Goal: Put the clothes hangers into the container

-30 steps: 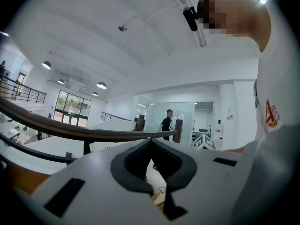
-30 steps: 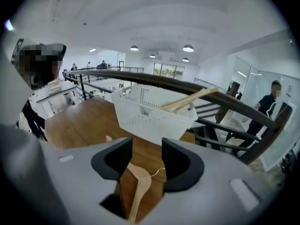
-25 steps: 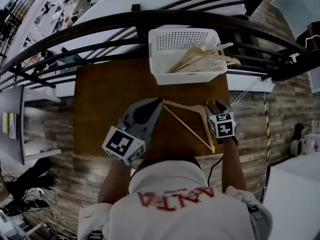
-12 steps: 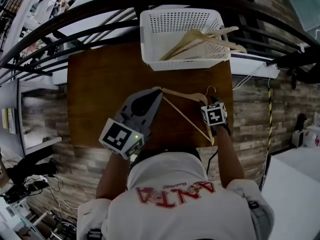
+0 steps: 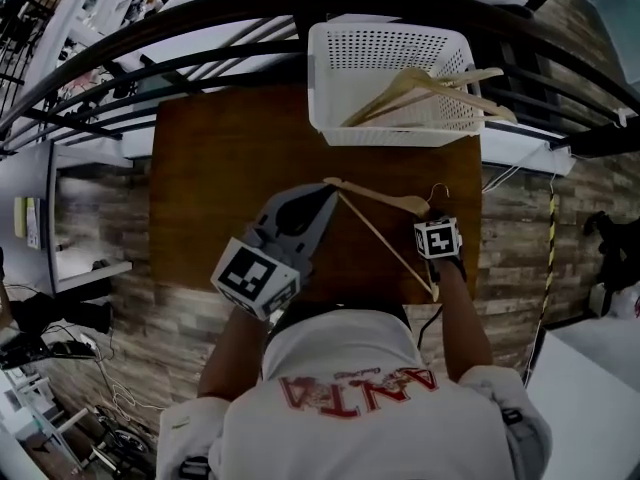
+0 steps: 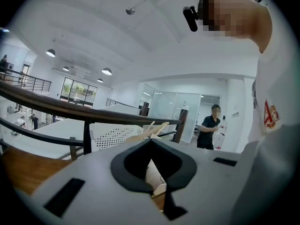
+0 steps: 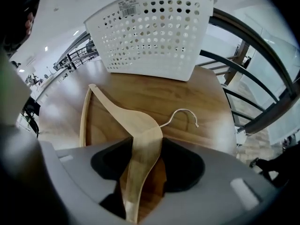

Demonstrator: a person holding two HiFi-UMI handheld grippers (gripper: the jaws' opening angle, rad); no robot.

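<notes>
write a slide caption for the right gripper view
Right gripper, jaws open but just closing in, straddles one arm of the wooden hanger over the table, white basket beyond.

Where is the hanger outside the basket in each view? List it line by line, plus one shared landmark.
Head view: hanger on the table, centre, below the white basket.
Left gripper view: its pale end, low centre, between the tongs.
Right gripper view: centre, shoulder running down between the open tongs.
Shared landmark: white basket, at top, mid-left and top respectively.
</notes>
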